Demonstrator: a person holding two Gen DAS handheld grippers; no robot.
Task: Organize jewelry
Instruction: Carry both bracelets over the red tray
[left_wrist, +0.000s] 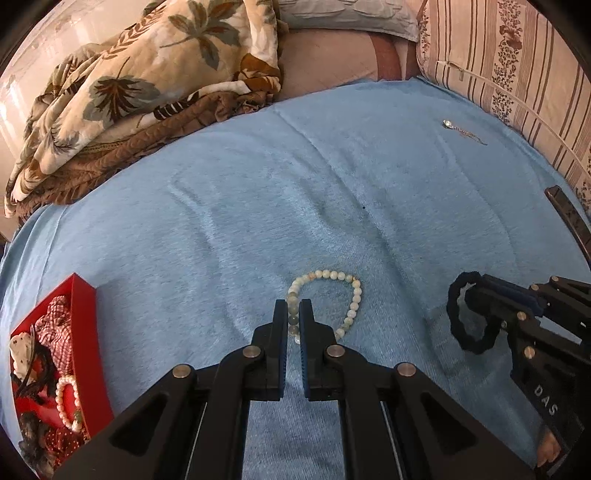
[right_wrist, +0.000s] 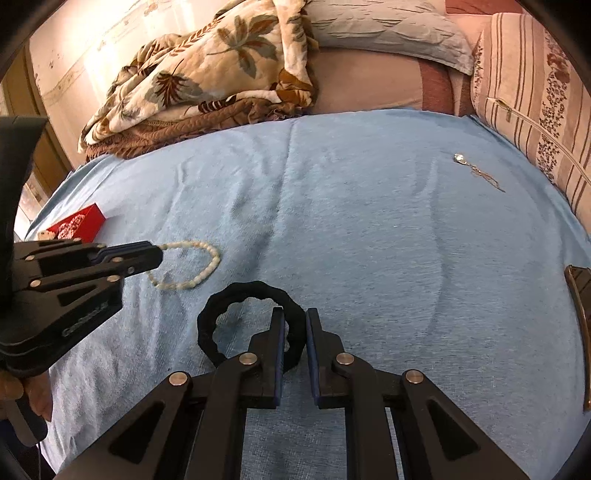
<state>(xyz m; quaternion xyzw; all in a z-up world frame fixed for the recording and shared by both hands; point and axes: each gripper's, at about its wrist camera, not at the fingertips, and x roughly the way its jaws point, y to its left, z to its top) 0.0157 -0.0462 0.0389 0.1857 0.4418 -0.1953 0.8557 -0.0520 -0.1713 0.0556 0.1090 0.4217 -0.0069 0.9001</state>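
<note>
The left gripper (left_wrist: 293, 308) has its jaws clamped on the near-left side of a pale bead bracelet (left_wrist: 349, 306), a few beads pinched between the blue pads. The rest of the loop lies on the blue towel (left_wrist: 258, 206), its long axis running from the fingertips away to the far right.

The right gripper (right_wrist: 295, 317) is clenched on the right rim of a black scrunchie (right_wrist: 225, 295). The ring spreads to the left of the fingers, its opening facing up; whether it rests flat on the towel I cannot tell.

White letters "DAS" show on the right gripper's body in the left wrist view. Raised lettering on the left gripper's body in the right wrist view is too blurred to read.

At the near left stands a red jewelry box (left_wrist: 86, 332), open, holding a pearl bracelet (left_wrist: 68, 404) and patterned fabric pieces. Far right on the towel lies a silver pendant necklace (left_wrist: 461, 130), its chain trailing right. A floral quilt (left_wrist: 147, 81) and a striped pillow (left_wrist: 517, 62) lie beyond the towel.
</note>
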